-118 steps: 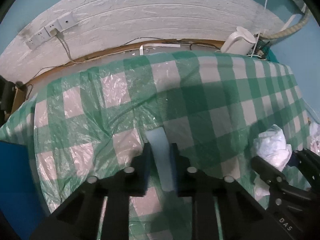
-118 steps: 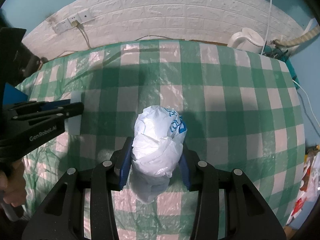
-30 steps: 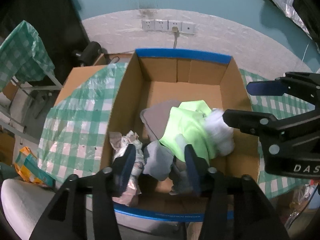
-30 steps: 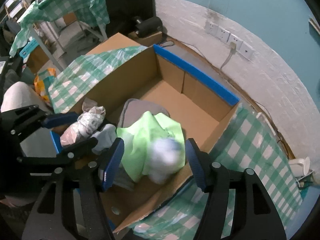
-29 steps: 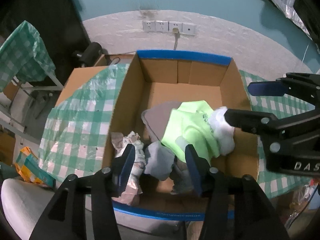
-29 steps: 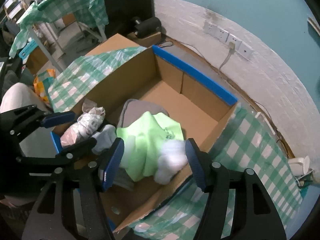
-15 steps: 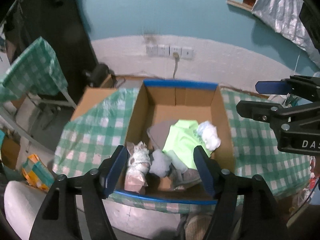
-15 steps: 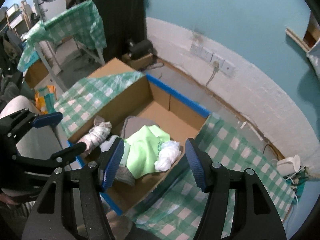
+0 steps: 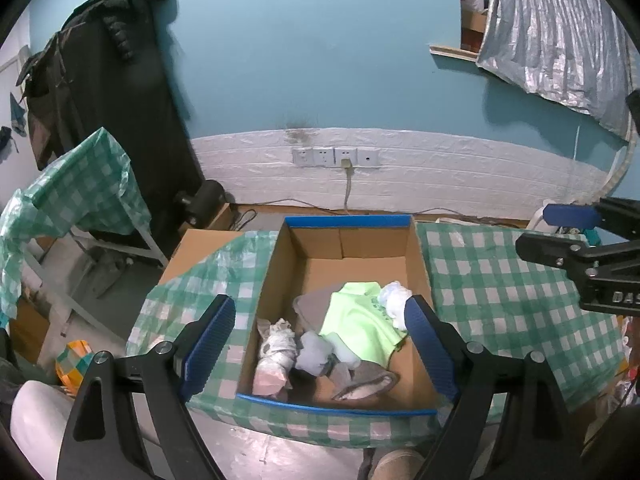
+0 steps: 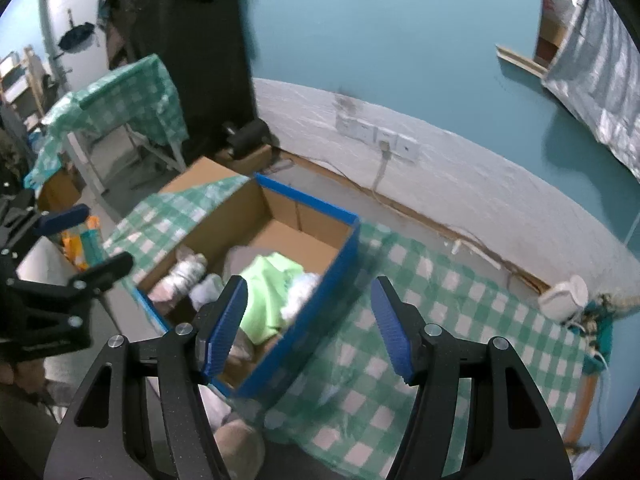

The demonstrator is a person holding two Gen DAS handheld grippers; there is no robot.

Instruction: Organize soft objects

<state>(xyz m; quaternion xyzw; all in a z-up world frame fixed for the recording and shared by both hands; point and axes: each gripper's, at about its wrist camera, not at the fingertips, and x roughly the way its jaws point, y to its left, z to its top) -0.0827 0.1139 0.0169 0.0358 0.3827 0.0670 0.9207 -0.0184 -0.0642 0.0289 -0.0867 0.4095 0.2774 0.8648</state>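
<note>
Now both our left gripper [image 9: 318, 336] and right gripper [image 10: 310, 320] hang spread and empty above the blue-rimmed cardboard box [image 9: 347, 221], so we judge the loosely piled lime-green cloth [image 9: 358, 320] could spill if bumped.

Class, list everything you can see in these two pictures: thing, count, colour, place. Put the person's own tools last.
cardboard box: one, brown with blue rim, on the checked cloth
green garment: one, lime, inside the box
white plastic bag: one, white, in the box beside the garment
grey cloths: several, grey, front of the box
tablecloth: one, green-white check, under the box
wall sockets: a row, white, on the wall
kettle: one, white, far table edge
left tongs: open, empty
right tongs: open, empty
</note>
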